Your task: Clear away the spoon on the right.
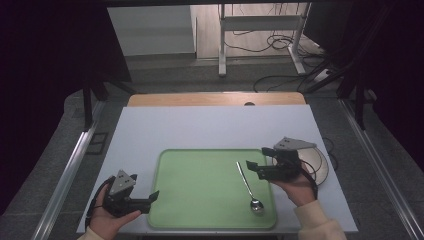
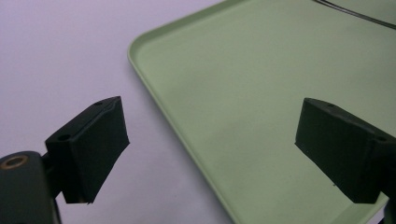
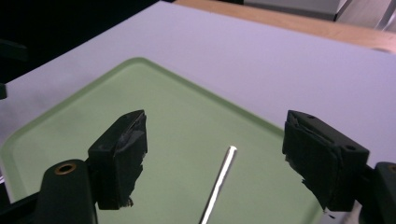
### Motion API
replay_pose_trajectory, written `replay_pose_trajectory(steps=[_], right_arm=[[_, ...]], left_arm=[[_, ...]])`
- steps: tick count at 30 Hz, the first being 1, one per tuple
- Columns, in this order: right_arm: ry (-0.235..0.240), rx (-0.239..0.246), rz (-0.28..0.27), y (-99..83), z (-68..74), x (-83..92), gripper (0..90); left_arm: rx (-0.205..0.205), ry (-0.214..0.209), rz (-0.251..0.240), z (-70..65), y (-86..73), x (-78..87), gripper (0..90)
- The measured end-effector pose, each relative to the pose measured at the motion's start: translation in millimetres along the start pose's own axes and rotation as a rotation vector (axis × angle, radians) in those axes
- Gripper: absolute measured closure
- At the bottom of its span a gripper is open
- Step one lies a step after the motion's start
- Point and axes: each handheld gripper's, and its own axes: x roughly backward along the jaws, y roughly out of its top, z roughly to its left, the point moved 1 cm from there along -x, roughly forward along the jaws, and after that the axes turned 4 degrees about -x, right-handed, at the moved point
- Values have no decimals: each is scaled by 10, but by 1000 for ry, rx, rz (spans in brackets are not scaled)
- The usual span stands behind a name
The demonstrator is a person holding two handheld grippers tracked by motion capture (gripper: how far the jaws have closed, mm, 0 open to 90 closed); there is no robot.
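At the left of the high view, the left gripper [image 1: 150, 197] rests in the person's hand over the near left corner of the white counter [image 1: 210, 125], its fingers [image 1: 154, 195] spread wide with nothing between them, pointing toward the left edge of the green tray [image 1: 200, 210]. In the left gripper view those fingers [image 2: 88, 149] straddle the tray's rim [image 2: 154, 88], one over bare counter and one over the tray's floor. Moving right, a metal spoon [image 1: 248, 189] lies flat on the right part of the tray, its bowl toward the near edge and its handle running away toward the far side. Just right of the handle's far end, the right gripper [image 1: 252, 167] hovers at the tray's right edge with its fingers released and apart, holding nothing. In the right gripper view the spoon handle's tip [image 3: 219, 182] lies on the tray between the two fingers [image 3: 121, 154] and below them, touching neither. Behind that gripper, a round white plate [image 1: 320, 167] sits on the counter beside the tray.
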Motion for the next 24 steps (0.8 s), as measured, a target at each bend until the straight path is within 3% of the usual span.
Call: replay_pose_trajectory(steps=[3, 4, 6, 9, 14, 24], right_arm=[[-9, 13, -50, -140, -26, 273, 216], [-9, 13, -50, -140, -26, 273, 216], [-23, 21, -82, -270, -64, 439, 219], [-17, -6, -100, -385, -124, 536, 220], [-12, -14, -98, -491, -181, 566, 220], [-18, 6, -79, -505, -170, 504, 220]], left_arm=[[-2, 11, -9, -3, 7, 24, 90], [-2, 11, -9, -3, 7, 24, 90], [3, 14, -7, 0, 8, 11, 90], [1, 19, -4, 1, 15, 9, 90], [5, 21, 0, 5, 14, -9, 90], [8, 23, -3, 18, 4, 1, 90]])
